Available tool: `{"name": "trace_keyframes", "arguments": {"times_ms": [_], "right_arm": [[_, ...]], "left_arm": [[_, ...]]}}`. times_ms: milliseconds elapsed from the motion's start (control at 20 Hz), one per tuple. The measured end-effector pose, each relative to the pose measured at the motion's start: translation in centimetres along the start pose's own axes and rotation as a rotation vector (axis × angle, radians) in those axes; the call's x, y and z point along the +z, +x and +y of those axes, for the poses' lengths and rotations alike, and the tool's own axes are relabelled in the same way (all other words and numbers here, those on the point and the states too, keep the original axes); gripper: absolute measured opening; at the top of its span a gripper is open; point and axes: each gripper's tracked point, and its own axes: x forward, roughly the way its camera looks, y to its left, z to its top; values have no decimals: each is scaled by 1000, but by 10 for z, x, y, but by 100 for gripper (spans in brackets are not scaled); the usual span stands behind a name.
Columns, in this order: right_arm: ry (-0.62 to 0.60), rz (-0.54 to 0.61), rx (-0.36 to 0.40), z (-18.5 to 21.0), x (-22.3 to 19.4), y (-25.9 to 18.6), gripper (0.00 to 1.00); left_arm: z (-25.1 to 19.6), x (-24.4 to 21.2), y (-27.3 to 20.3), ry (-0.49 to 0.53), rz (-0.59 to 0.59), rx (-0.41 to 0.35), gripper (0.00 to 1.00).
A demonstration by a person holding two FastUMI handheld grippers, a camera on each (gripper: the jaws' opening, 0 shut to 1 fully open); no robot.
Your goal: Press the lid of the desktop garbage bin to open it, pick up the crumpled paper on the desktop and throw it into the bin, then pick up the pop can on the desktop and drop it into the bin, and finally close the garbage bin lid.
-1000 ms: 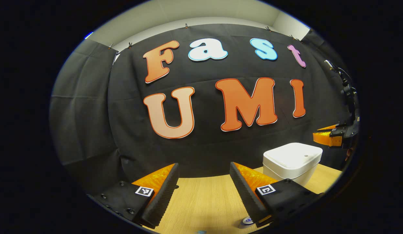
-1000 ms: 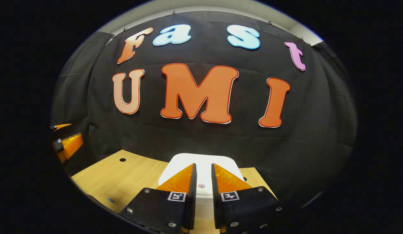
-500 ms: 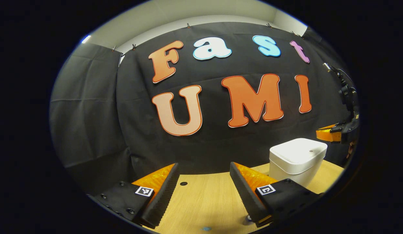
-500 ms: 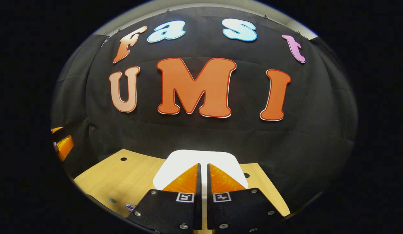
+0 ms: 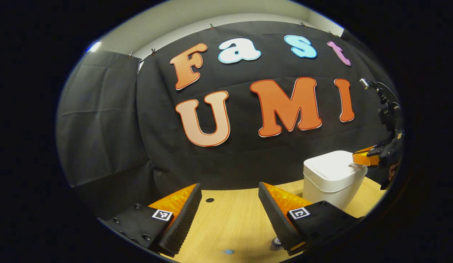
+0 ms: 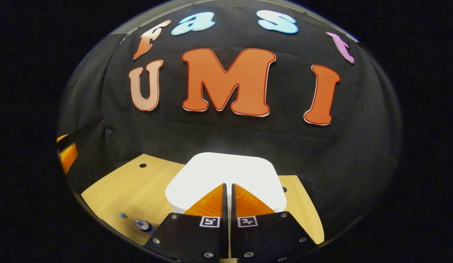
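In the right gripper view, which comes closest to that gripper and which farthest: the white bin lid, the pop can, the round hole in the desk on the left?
1. Bin lid: right under the tips of the right gripper, dead ahead.
2. Pop can: low on the left, lying on the desk.
3. Round hole: farther back on the left, near the desk's far edge.

- left gripper view looks level across the desk (image 5: 233, 223) at the back wall, bin (image 5: 330, 179) at lower right.
- right gripper view sits close above the bin (image 6: 226, 173), tilted down.
- both share bin, desk (image 6: 135, 193).
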Motion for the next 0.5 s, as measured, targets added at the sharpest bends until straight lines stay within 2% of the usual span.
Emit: {"name": "trace_keyframes", "arguments": {"times_ms": [250,500], "right_arm": [[-29,25,54,5,-8,7,3],[-54,24,62,10,-6,11,3]], "left_arm": [[-2,-7,-12,3,6,49,99],[0,-10,-11,-18,19,56,99]]}}
